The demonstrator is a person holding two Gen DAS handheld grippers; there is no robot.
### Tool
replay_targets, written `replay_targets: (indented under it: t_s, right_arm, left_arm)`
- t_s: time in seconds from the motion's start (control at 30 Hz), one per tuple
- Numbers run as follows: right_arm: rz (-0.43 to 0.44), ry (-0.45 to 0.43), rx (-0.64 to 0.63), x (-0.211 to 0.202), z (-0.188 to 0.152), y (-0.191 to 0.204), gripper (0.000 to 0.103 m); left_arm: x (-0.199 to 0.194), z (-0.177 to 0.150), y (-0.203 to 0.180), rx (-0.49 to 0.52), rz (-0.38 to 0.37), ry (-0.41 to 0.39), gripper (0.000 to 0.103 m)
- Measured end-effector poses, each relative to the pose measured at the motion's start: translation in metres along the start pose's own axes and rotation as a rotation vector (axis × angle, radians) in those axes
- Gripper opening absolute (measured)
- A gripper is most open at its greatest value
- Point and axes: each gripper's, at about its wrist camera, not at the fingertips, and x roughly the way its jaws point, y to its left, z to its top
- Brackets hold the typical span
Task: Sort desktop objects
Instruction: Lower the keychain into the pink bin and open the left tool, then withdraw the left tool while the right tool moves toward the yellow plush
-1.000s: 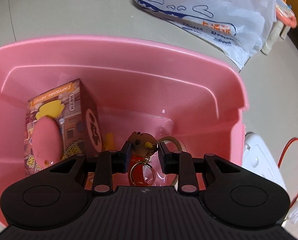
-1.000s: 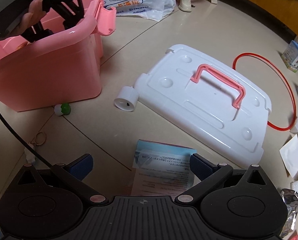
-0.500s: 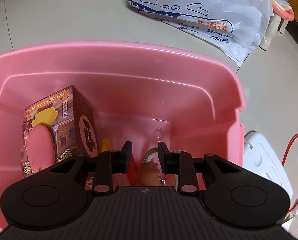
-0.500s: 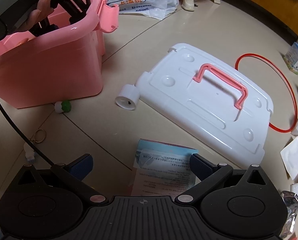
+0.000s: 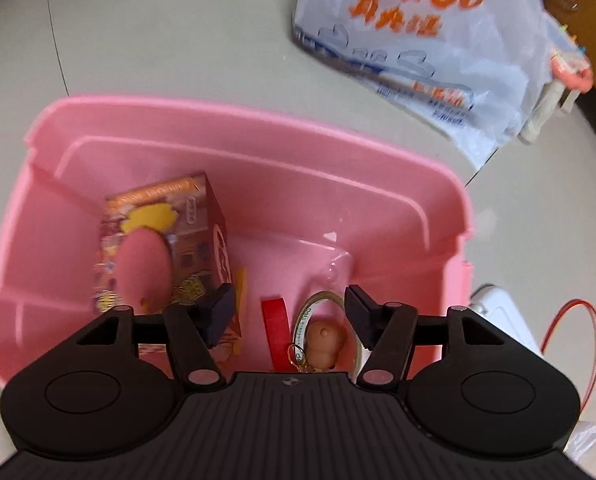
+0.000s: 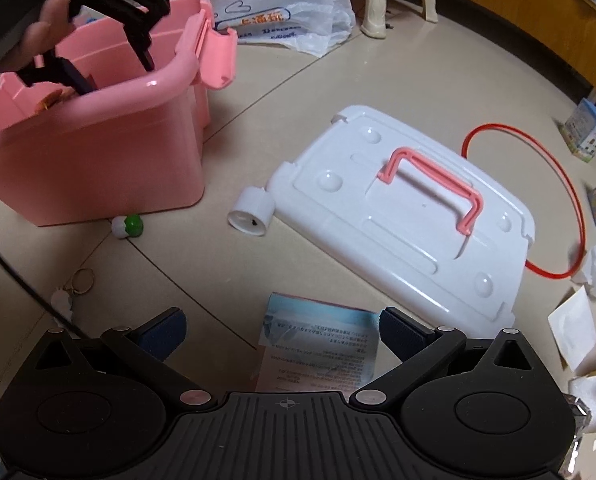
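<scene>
L gripper (image 5: pixel 288 312) spread wide over the pink bin (image 5: pixel 258 128), grasping nothing. Directly under it on bin floor: brown figurine keychain (image 5: pixel 323 340) w/ red strap (image 5: pixel 274 320), lying on a tape roll (image 5: pixel 321 304); printed toy box (image 5: pixel 158 240) leans at bin's left side. Keychain lies where sorting wants it.

R gripper (image 6: pixel 282 332) also spread, empty, low over a leaflet (image 6: pixel 317 348) on floor. White lid (image 6: pixel 401 216), white cap (image 6: pixel 252 216), green-white ball (image 6: pixel 128 226), small keyring (image 6: pixel 80 282) lie outside bin.

Judgement: drop-off stage for L; next calls for lifting clear of rim. Leaflet flat & thin, so needs edge pinch.
</scene>
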Motion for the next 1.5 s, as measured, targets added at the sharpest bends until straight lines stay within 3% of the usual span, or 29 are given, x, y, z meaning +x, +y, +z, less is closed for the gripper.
replay_targets:
  t_s: [0.13, 0.33, 0.63, 1.07, 1.27, 1.5]
  right_arm:
    - [-0.001, -0.028, -0.007, -0.012, 0.002, -0.001, 0.103]
    - [-0.004, -0.083, -0.033, -0.039, 0.005, 0.000, 0.103]
    - [0.010, -0.172, -0.030, -0.080, 0.008, 0.000, 0.103]
    - [0.105, -0.243, -0.078, -0.106, 0.004, 0.016, 0.103]
    - [0.155, -0.259, -0.114, -0.109, 0.000, 0.030, 0.103]
    - [0.172, -0.184, -0.185, -0.089, -0.008, 0.054, 0.103]
  left_arm:
    - [-0.046, -0.014, -0.005, 0.055, 0.050, -0.088, 0.072]
    - [-0.108, -0.045, 0.011, 0.014, 0.038, -0.149, 0.075]
    - [-0.180, -0.104, 0.047, 0.064, 0.066, -0.249, 0.083]
    - [-0.212, -0.181, 0.102, 0.010, 0.099, -0.249, 0.087]
    - [-0.206, -0.191, 0.123, -0.036, 0.121, -0.219, 0.087]
    - [-0.197, -0.198, 0.143, -0.103, 0.109, -0.181, 0.087]
